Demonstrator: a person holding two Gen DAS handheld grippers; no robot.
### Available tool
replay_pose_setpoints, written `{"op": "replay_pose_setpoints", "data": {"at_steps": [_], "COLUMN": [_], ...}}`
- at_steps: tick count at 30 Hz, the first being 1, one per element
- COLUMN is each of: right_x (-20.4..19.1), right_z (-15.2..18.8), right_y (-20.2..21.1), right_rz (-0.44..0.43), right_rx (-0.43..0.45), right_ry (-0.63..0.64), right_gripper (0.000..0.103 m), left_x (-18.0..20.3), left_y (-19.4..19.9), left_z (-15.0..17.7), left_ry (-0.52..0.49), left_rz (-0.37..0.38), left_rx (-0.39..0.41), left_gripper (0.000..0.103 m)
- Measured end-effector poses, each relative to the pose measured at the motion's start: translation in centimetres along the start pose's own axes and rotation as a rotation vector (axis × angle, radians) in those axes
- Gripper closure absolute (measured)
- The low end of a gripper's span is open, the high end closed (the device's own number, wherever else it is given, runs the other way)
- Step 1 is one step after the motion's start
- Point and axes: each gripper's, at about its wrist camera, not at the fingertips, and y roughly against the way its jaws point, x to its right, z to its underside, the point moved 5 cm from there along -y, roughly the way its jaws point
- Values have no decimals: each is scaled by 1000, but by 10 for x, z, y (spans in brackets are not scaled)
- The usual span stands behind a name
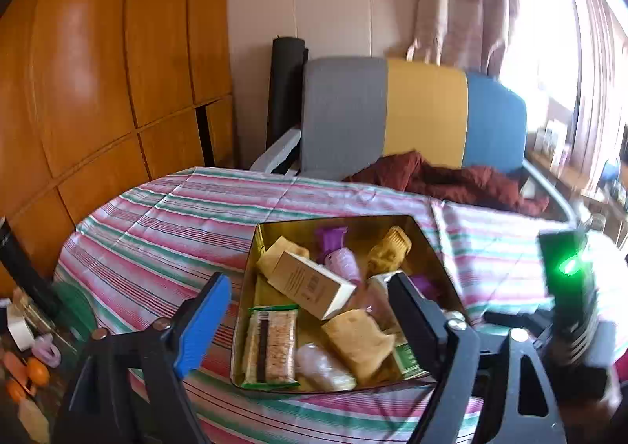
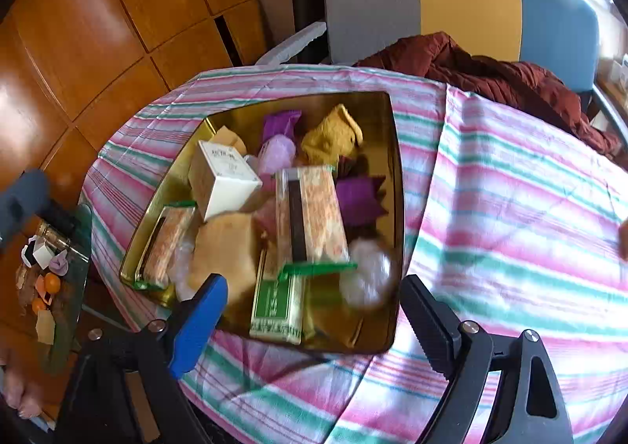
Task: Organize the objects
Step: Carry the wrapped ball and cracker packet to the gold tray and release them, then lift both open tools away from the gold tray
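An open gold tin [image 1: 251,248] sits on a pink, green and white striped tablecloth [image 1: 157,232]. It holds a white and gold carton [image 1: 314,283], a wrapped cracker bar [image 1: 271,346], purple sweets [image 1: 331,238] and yellow pastries [image 1: 357,338]. My left gripper [image 1: 308,281] hangs open above the tin's near side with nothing between its fingers. In the right wrist view the tin [image 2: 398,169] shows the carton [image 2: 223,177], a cracker bar [image 2: 310,216], a green pack [image 2: 276,302] and a blurred white ball [image 2: 367,279]. My right gripper [image 2: 314,281] is open and empty over the tin's near edge.
A chair with a grey, yellow and blue back [image 1: 424,110] stands behind the table, a red-brown garment [image 1: 451,177] on its seat. Wooden cabinets [image 1: 98,71] fill the left. A low glass table [image 2: 51,287] with small items stands at lower left. A black device with a green light [image 1: 569,267] is at right.
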Motion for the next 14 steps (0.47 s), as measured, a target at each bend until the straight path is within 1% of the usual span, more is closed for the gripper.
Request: {"op": "replay_pose_setpoints", "data": {"at_steps": [2, 4, 5, 7, 10, 12, 14], "right_x": [1, 1, 1, 2, 5, 6, 5], "right_z": [6, 13, 15, 19, 24, 26, 27], "right_y": [0, 2, 3, 5, 9, 11, 14], "right_rz": [-4, -3, -3, -2, 8, 13, 22], "right_rx": [-4, -5, -4, -1, 9, 15, 26], "right_ry": [-8, -17, -20, -25, -38, -41, -38], "right_gripper": [13, 13, 13, 13, 13, 13, 13], "left_x": [-1, -3, -4, -8, -10, -11, -12], "left_y": [6, 7, 8, 7, 7, 10, 8], "left_z": [1, 5, 6, 11, 17, 20, 23], "left_ry": [13, 18, 29, 38, 35, 28, 22], "left_rz": [-7, -24, -26, -46, -68, -86, -87], "left_rx": [14, 7, 2, -11, -13, -9, -23], "left_gripper": [18, 18, 19, 25, 29, 30, 30]}}
